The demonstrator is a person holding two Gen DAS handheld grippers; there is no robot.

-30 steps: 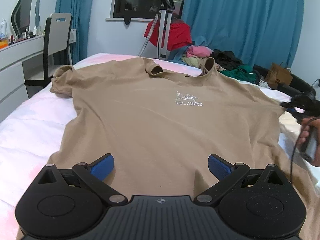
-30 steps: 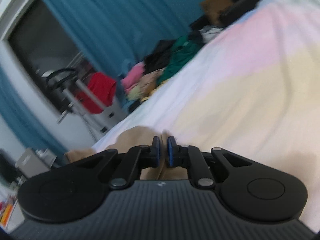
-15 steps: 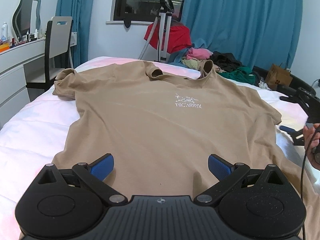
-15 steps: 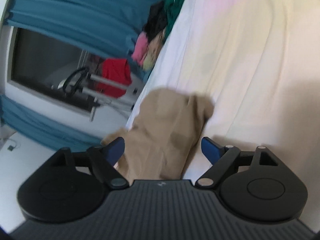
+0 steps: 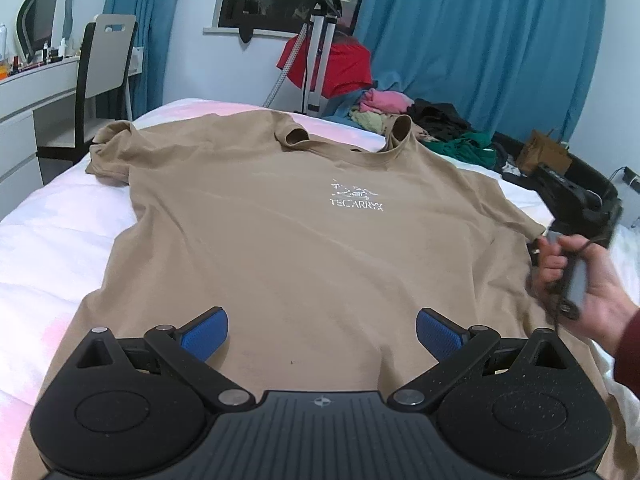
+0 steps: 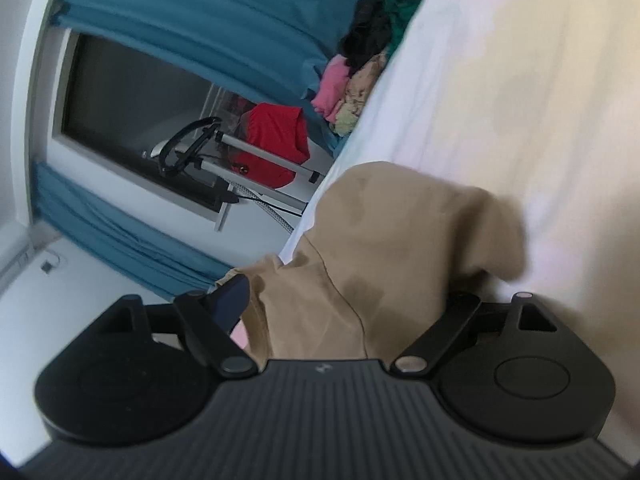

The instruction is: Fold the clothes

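Observation:
A tan T-shirt (image 5: 304, 240) with a white chest logo lies face up and spread out on the bed (image 5: 48, 240), collar at the far end. My left gripper (image 5: 320, 334) is open and empty, just above the shirt's hem. My right gripper (image 6: 344, 300) is open, rolled on its side, with the shirt's right sleeve (image 6: 400, 232) lying between its jaws; its right finger is hidden by the cloth. In the left wrist view the right gripper (image 5: 580, 216) sits at the shirt's right sleeve, held by a hand (image 5: 580, 280).
A pile of mixed clothes (image 5: 420, 116) lies past the bed's far end by blue curtains. A garment steamer stand (image 5: 320, 40) with a red garment stands by the window. A chair (image 5: 104, 76) and a white desk stand at the left.
My right gripper has opened, letting go of the sleeve, and has moved in over it. The sleeve now lies flat on the bed. My left gripper has barely moved.

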